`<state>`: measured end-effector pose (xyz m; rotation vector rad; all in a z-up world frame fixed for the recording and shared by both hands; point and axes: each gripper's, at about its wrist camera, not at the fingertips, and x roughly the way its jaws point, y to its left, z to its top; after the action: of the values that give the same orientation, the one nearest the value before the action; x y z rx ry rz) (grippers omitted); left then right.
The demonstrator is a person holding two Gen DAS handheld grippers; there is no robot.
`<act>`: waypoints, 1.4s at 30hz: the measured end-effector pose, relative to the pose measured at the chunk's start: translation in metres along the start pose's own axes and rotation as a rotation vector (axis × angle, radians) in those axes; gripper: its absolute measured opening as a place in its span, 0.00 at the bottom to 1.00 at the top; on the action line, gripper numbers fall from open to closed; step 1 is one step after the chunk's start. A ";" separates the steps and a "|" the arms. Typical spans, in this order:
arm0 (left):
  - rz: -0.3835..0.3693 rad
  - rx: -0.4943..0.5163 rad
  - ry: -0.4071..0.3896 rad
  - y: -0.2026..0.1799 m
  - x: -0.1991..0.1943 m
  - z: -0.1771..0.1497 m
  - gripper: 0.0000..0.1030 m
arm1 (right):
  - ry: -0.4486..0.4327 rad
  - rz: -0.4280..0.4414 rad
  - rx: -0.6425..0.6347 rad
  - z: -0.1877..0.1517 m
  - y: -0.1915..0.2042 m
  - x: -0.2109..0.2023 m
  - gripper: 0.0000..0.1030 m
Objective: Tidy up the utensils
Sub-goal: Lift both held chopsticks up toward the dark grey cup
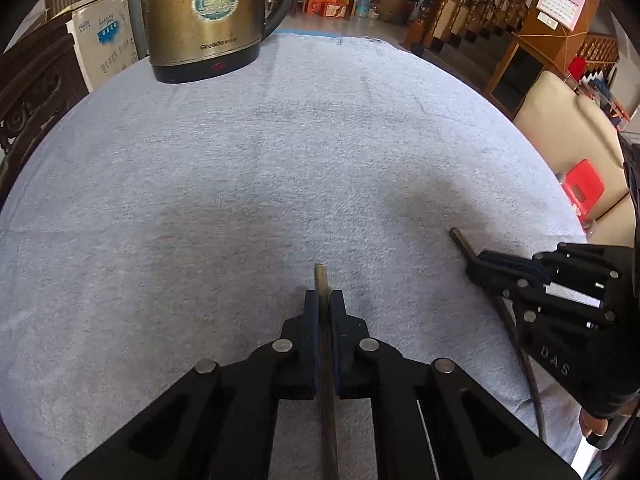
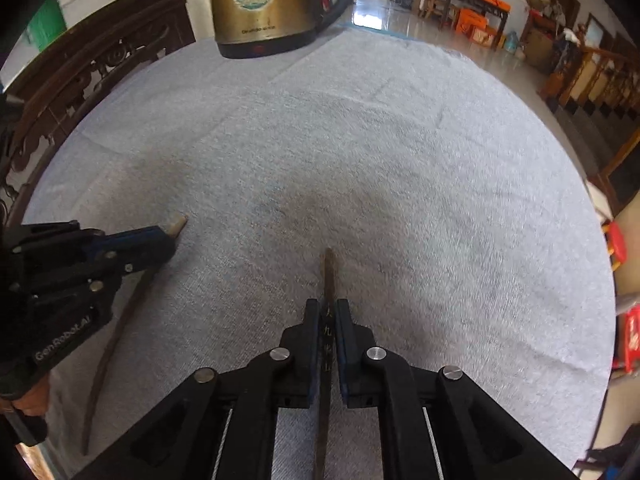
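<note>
The left gripper (image 1: 324,300) and right gripper (image 2: 328,312) are each clamping one dark chopstick (image 1: 321,276) (image 2: 329,268) near its thick end on the grey-clothed table (image 1: 240,180). Both are lying apart, probably being gathered into a pair.

You are looking at a pale grey-blue cloth (image 1: 280,160) with a soft fuzzy weave. Your black grippers with dark blue pads (image 1: 311,320) are holding dark brown chopsticks (image 1: 328,400). A gold kettle (image 1: 208,12) is showing a teal sticker and black base.
</note>
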<state>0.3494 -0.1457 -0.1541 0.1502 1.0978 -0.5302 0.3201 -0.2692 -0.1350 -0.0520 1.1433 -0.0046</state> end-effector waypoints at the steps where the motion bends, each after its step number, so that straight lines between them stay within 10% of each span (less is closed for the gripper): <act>1: 0.003 -0.005 -0.003 0.002 -0.003 -0.002 0.05 | -0.009 -0.002 0.000 -0.001 0.002 0.000 0.07; 20: 0.125 -0.246 -0.333 0.074 -0.167 -0.071 0.05 | -0.441 0.036 0.247 -0.095 -0.041 -0.147 0.06; 42: 0.178 -0.221 -0.693 0.009 -0.323 -0.183 0.04 | -0.755 0.082 0.409 -0.209 -0.019 -0.269 0.07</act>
<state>0.0942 0.0386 0.0437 -0.1253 0.4526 -0.2602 0.0192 -0.2877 0.0242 0.3340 0.3729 -0.1349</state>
